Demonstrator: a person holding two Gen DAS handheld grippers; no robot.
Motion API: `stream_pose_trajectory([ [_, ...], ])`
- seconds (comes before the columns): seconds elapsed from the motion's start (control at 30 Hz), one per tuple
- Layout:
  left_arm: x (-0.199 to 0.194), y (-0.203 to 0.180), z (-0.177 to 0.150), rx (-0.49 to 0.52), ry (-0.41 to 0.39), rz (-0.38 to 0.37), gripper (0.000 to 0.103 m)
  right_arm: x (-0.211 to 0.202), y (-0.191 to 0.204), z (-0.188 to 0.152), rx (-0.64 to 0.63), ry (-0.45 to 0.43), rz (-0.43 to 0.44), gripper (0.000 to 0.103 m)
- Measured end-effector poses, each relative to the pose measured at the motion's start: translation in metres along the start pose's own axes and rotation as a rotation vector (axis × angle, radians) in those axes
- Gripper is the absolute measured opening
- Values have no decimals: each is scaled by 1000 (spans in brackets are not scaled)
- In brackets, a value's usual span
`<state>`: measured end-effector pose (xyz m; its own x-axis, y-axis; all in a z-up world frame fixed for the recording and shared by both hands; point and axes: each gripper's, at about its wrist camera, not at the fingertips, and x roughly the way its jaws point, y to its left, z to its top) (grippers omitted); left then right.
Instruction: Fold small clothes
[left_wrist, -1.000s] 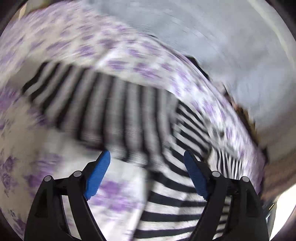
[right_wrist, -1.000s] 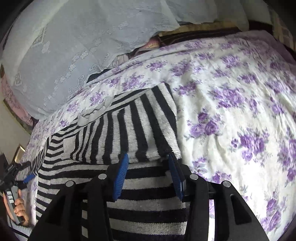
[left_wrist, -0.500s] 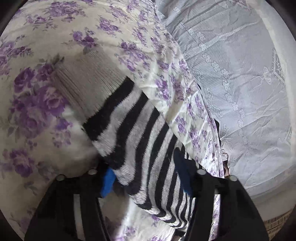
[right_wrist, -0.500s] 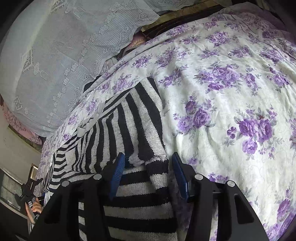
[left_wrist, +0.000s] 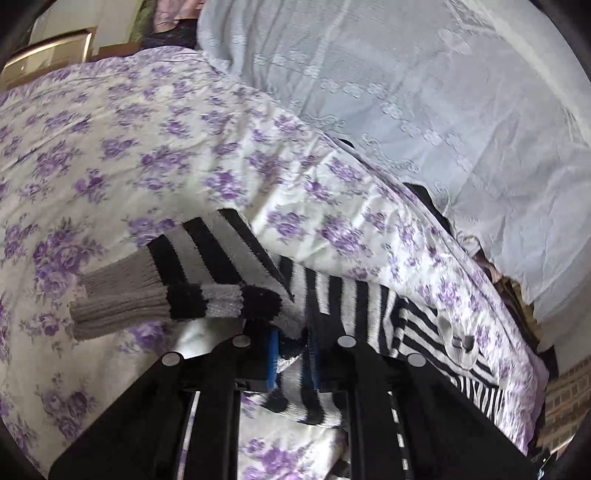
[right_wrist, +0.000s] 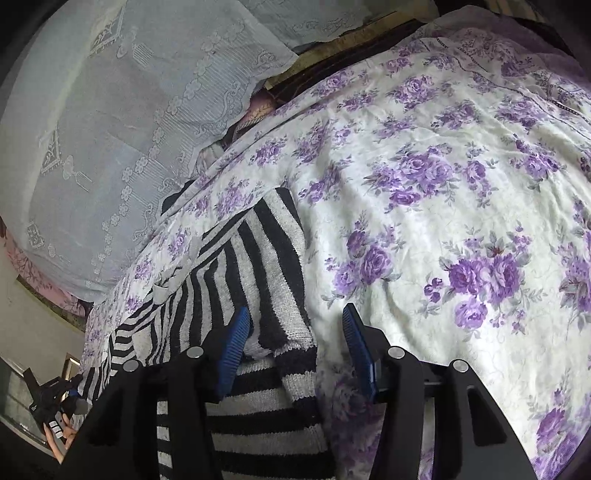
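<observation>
Left gripper (left_wrist: 291, 354) now clamped on the sleeve (left_wrist: 207, 273) of the striped sweater (right_wrist: 236, 280), where a second ago stood wide apart over it; sleeve lifted and bent, its grey cuff (left_wrist: 118, 295) pointing left above the floral bedsheet (left_wrist: 155, 147). Right gripper (right_wrist: 295, 349) apart, wider than before, near the sweater's right edge, holding nothing. Sweater spread on the near-left part of the bed. Likely next: carrying the sleeve over the body for the first fold.

bare bedspread (right_wrist: 443, 206) right, lace curtain (right_wrist: 110, 129) behind
</observation>
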<state>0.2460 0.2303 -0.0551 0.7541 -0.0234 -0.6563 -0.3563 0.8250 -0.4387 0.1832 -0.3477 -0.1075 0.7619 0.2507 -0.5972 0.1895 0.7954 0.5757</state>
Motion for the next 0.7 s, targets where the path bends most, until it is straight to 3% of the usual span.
stream_pose_trajectory([
  [0.27, 6, -72, -34, 198, 56, 8, 12, 0, -8, 9, 50, -47, 38, 53],
  [0.43, -4, -132, -57, 363, 44, 14, 12, 4, -10, 12, 62, -42, 40, 53],
  [0.7, 5, -219, -102, 490, 86, -56, 12, 5, -13, 12, 89, -38, 55, 53],
])
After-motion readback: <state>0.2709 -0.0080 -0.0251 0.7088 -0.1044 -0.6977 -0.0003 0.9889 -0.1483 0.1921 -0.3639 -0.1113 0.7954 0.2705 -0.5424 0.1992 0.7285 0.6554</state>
